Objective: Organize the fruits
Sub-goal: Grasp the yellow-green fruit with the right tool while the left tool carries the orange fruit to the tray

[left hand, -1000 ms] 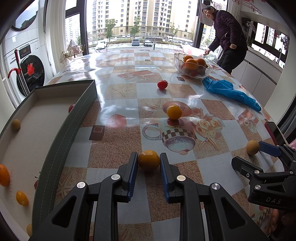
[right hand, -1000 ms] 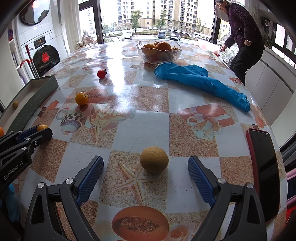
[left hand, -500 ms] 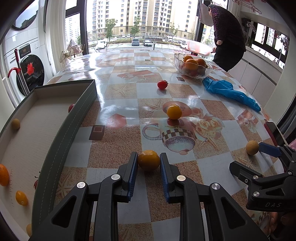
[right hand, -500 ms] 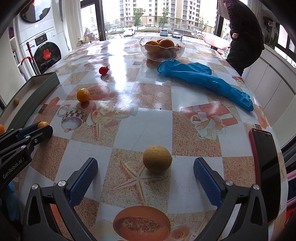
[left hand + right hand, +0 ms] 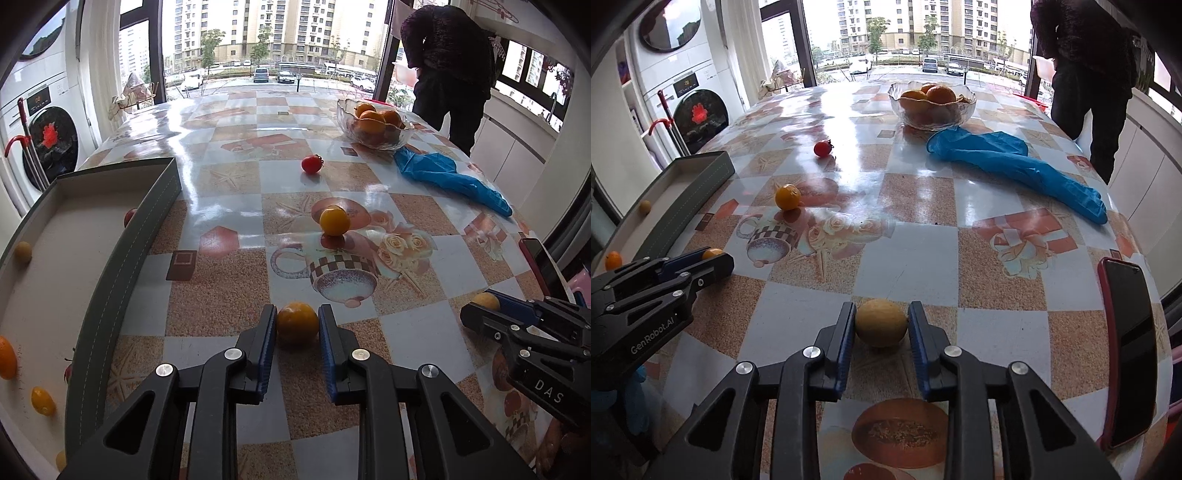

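Observation:
My left gripper (image 5: 297,314) is shut on a small orange-yellow fruit (image 5: 297,325) that rests on the patterned tablecloth. In the right wrist view my right gripper (image 5: 881,314) has its jaws closing, and the blue pads touch both sides of a dull yellow round fruit (image 5: 881,326) lying on the table. A grey tray (image 5: 92,295) at the left holds several small fruits. Loose on the cloth farther off lie an orange fruit (image 5: 334,220) and a red tomato (image 5: 311,164).
A glass bowl (image 5: 345,123) of oranges stands at the far right, with a blue glove (image 5: 450,177) beside it. A red-cased phone (image 5: 1126,347) lies at the table's right edge. A person (image 5: 447,55) stands beyond the far corner. A washing machine (image 5: 698,110) stands at the left.
The right gripper's jaws have come together from wide apart onto the dull yellow fruit. The left gripper has kept still on its fruit. The person in the background has turned away.

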The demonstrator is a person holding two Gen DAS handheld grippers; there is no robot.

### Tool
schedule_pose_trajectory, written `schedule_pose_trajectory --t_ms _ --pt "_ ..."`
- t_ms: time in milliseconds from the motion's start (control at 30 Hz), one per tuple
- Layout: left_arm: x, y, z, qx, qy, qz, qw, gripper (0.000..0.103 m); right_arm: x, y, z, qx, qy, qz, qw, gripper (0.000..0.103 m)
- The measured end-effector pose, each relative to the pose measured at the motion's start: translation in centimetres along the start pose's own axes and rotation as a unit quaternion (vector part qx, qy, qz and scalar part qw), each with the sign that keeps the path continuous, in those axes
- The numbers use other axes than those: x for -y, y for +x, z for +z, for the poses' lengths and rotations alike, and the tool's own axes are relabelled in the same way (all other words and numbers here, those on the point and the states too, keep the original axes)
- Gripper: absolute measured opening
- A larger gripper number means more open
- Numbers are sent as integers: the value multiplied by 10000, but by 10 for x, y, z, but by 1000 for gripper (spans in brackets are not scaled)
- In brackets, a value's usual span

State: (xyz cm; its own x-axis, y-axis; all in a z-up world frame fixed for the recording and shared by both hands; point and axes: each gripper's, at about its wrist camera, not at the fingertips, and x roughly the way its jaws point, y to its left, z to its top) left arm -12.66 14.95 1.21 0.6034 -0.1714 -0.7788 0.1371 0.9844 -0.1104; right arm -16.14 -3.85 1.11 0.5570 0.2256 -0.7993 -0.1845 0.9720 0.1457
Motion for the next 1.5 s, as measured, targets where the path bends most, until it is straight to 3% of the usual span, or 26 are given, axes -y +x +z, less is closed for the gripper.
schedule_pose_trajectory --t_ms 100,267,467,867,1233,1500 --pt "0 -11 -3 80 -10 -70 9999 24 9 -10 -7 -12 235 365 9991 31" --pt "-5 -33 -4 244 -52 -192 9995 24 16 -18 -11 -98 386 404 9984 31" --pt "-23 -51 1 337 -194 -73 9992 24 1 -18 0 -186 464 586 9970 31" --pt "-90 -76 2 564 -564 414 9960 24 -98 1 35 -364 -284 951 9944 31" --pt "-155 -74 -9 548 -1034 760 9902 24 -200 23 63 -472 -1110 1232 9850 31" --pt "-188 -73 -15 568 -1254 986 9856 24 -251 41 80 -554 -1433 1425 9778 31"
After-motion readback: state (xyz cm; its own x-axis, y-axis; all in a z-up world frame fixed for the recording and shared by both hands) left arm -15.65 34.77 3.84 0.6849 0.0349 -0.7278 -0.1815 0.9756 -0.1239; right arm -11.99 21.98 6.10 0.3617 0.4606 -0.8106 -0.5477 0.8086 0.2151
